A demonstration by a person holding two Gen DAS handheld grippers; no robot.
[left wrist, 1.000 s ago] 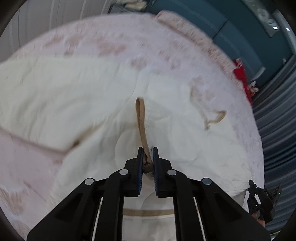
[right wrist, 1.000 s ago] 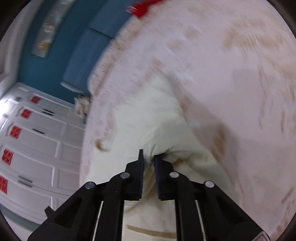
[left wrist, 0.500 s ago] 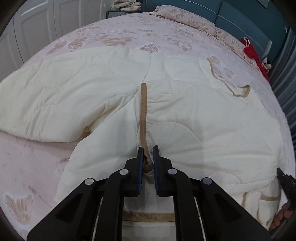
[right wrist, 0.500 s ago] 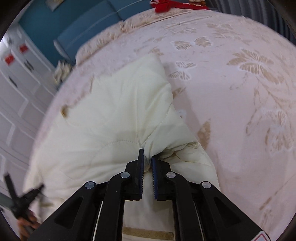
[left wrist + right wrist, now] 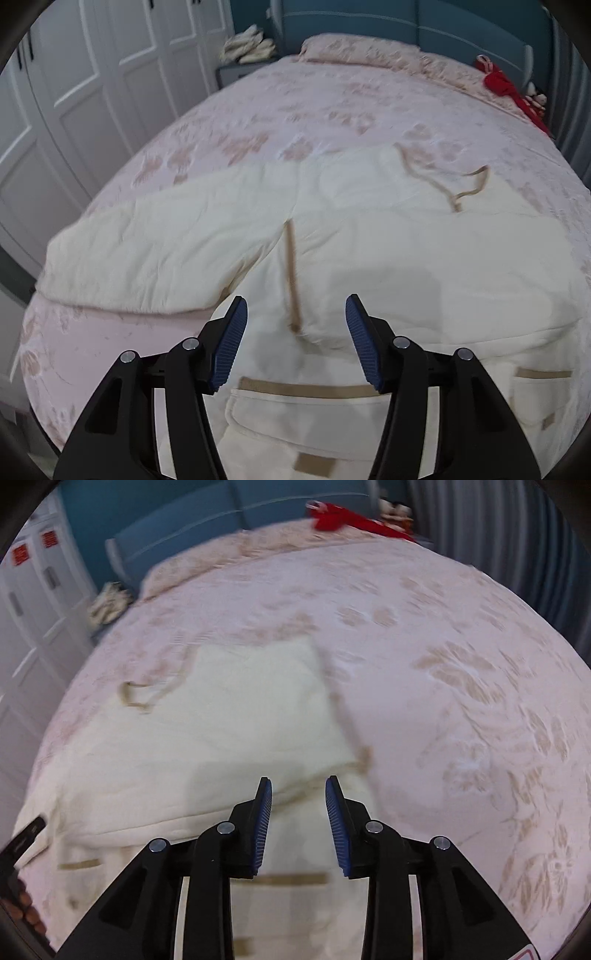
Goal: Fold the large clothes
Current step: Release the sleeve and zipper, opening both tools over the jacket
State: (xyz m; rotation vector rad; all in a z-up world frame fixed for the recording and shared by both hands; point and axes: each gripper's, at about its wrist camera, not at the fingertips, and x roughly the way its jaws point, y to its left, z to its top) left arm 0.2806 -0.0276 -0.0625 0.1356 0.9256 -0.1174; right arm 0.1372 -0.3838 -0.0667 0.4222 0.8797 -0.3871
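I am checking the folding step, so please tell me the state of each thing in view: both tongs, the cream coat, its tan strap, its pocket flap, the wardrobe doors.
Left tongs: open, holding nothing.
Right tongs: open, holding nothing.
Cream coat: lying on the bed, partly folded.
Tan strap: lying loose on the coat.
Pocket flap: closed.
Wardrobe doors: shut.

matt quilted cream coat (image 5: 388, 251) on soft embossed pink bedspread (image 5: 314, 110).
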